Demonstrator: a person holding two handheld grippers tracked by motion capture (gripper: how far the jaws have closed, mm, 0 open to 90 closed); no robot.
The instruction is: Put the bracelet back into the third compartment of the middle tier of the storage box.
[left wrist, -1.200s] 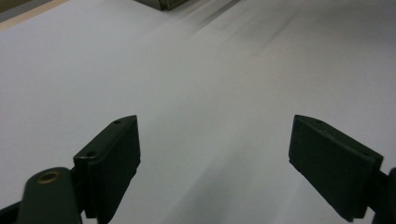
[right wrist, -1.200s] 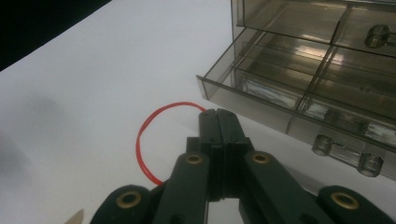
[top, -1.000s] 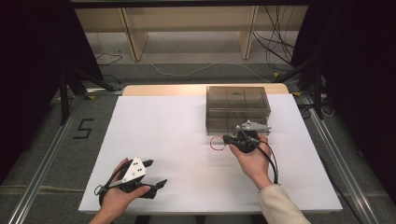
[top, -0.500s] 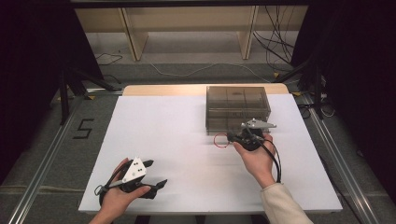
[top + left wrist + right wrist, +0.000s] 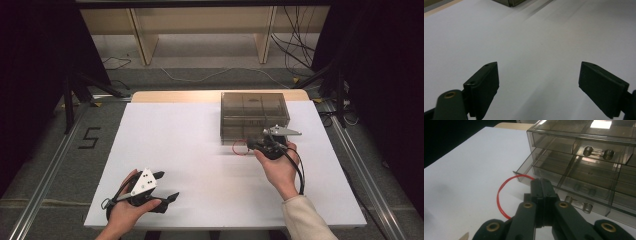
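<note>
High view: the right gripper (image 5: 250, 145) has carried the red rubber band (image 5: 240, 147) closer to the drawer box (image 5: 254, 114) near the desk's far edge, ready to drop in. Left gripper view: the left gripper (image 5: 539, 87) gapes empty. Right gripper view: jaws clamp the band above the open bottom drawer (image 5: 584, 187).

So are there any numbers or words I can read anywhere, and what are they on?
"5" - a dark figure marked on the grey floor, left of the white table.
Nothing is written on the smoky clear drawer box, on the red ring or on the tongs of either gripper.
</note>
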